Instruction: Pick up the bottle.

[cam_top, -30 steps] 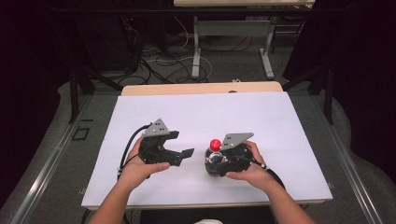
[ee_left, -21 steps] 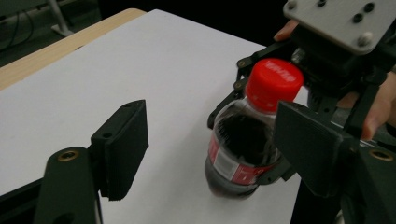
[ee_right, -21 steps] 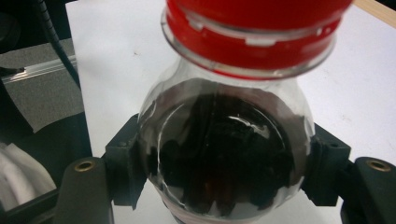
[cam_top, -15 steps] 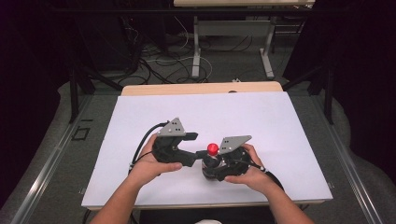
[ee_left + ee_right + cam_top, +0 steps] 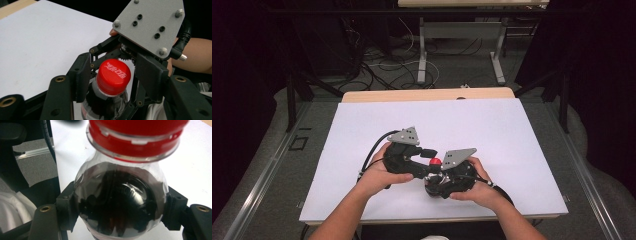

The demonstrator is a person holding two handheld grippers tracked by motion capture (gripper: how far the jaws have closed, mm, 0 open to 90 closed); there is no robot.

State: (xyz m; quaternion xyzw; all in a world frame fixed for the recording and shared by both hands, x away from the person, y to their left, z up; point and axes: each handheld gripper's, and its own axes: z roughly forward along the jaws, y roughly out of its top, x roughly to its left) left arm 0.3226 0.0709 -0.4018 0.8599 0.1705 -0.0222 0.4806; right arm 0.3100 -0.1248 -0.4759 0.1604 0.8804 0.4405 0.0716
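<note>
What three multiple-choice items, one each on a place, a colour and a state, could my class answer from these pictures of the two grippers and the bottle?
1. Where does the bottle sit?
A. Between the jaws of the right gripper
B. Lying on the floor
C. At the far edge of the table

2. What colour is the bottle cap?
A. Blue
B. Red
C. White

3. How does the left gripper stand to the cap?
A. It rests on the table far from it
B. It holds the cap lifted off the bottle
C. Its jaws flank the cap, which is on the bottle

Answers: 1 A, the right gripper view shows both pads pressing the bottle's dark shoulder. 2 B, the cap is red in all three views. 3 C, the left gripper view shows a pad on each side of the cap; the jaws have just been closing, with the cap between them.
</note>
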